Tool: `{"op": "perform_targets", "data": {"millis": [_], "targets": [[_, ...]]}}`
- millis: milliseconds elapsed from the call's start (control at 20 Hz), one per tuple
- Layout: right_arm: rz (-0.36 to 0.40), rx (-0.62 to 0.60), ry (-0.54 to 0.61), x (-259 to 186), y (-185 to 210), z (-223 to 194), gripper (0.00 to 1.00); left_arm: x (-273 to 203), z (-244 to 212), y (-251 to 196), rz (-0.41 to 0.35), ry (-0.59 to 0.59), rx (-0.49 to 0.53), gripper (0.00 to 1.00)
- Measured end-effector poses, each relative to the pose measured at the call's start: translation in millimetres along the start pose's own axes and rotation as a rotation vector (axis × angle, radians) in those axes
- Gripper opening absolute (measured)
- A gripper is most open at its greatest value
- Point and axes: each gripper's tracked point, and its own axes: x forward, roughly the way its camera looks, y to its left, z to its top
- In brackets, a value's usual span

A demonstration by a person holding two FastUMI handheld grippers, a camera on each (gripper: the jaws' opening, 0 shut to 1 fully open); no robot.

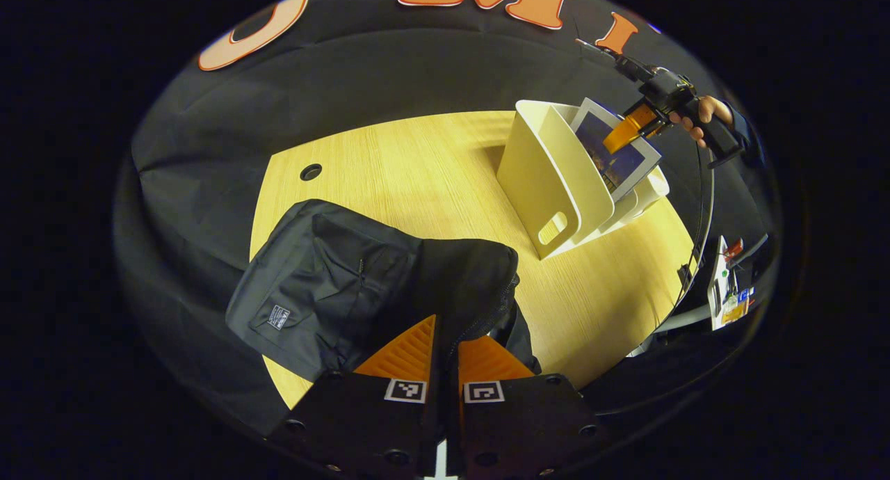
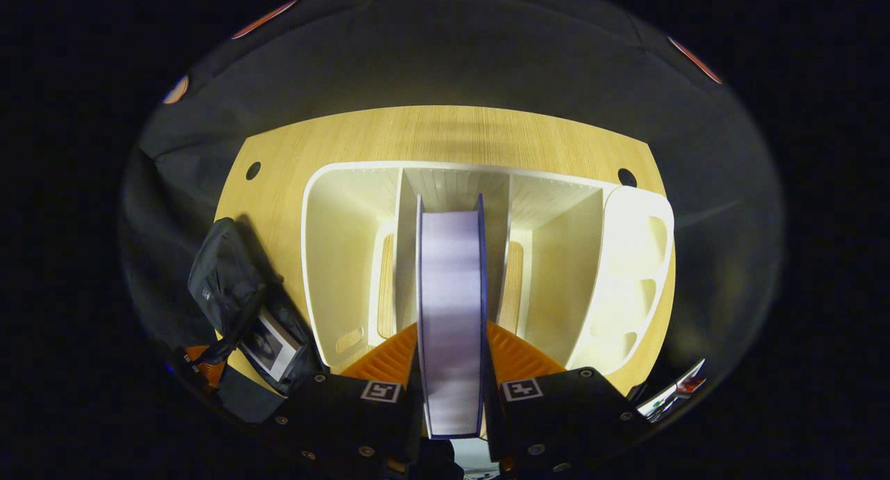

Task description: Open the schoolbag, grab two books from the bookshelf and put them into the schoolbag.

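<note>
Two grippers are seen at work over a light wooden table (image 1: 417,167). From the left gripper view, the left gripper (image 1: 445,351) is held low over a black schoolbag (image 1: 334,285) that lies flat near the table's front edge, and its fingers are clamped close together on a fold of the bag's fabric right by the zipper, with almost no gap left between them. A small label patch can be made out on the bag's front pocket, but it's too small to be read.

Farther back on that same table, a cream bookshelf (image 1: 549,181) is stood upright, well apart from the bag. A book (image 1: 615,153) with a dark photo cover and white border is tilted up out of the shelf's top, and it's gripped at its upper corner by the right gripper (image 1: 629,129), which is held by a hand (image 1: 709,115) up near the booth wall.

In the right gripper view, the same book (image 2: 450,313) is seen edge-on, pages facing the camera, squeezed between the right gripper's (image 2: 450,358) two fingers, one on each cover. The book is lined up with the middle compartment of the bookshelf (image 2: 348,257), which is split by two dividers into three slots. Off to the left the schoolbag (image 2: 229,285) is seen lying open, and something like a book with a pale-bordered cover (image 2: 268,344) is sat inside its mouth.
</note>
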Motion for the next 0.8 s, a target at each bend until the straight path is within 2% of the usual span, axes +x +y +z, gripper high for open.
{"op": "perform_targets", "data": {"millis": [100,150,200,550,800], "targets": [[-0.008,0.012,-0.003,-11.7,-2.5,-4.3,0.38,-0.7,0.1,-0.7,-0.009,-0.002,0.011,0.06],[-0.017,0.018,-0.005,-16.7,-4.7,-8.1,0.31,-1.1,-0.2,-0.7,-0.014,-0.002,0.015,0.06],[-0.021,0.023,-0.009,-22.3,-6.5,-12.5,0.37,-1.8,-0.5,-0.5,-0.018,-0.003,0.022,0.06],[-0.023,0.085,-0.024,-53.7,-6.8,-56.2,0.37,-6.4,-3.4,1.8,-0.049,-0.018,0.060,0.06],[-0.008,0.139,-0.020,-67.9,1.3,-104.9,0.37,-9.3,-5.3,1.4,-0.075,-0.023,0.091,0.06]]}}
